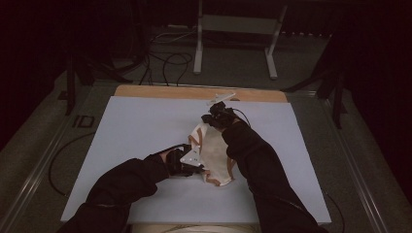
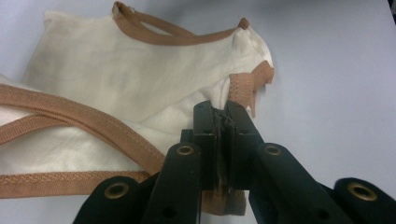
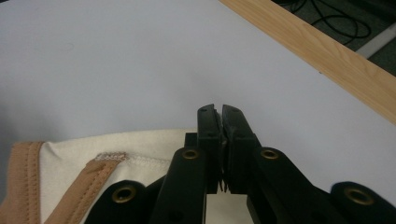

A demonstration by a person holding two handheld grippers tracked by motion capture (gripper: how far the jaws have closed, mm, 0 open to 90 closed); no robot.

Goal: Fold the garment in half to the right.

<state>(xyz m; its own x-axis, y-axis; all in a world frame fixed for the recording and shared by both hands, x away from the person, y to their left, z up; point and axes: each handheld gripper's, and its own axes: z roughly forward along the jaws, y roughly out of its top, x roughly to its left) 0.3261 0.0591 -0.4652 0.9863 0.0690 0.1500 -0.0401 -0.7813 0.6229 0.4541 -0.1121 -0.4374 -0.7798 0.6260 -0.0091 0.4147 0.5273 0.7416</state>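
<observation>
A small cream garment [image 1: 214, 153] with tan-brown trim along its edges and straps lies crumpled on the white table cover [image 1: 141, 131], right of the cover's middle and well short of its far edge. It stretches from the near side toward the far side of the cover. The cloth is soft and creased, partly folded over itself, with two trimmed straps [image 2: 70, 116] crossing near one end and a trimmed corner [image 2: 245, 84] turned up beside the bare cover.
</observation>
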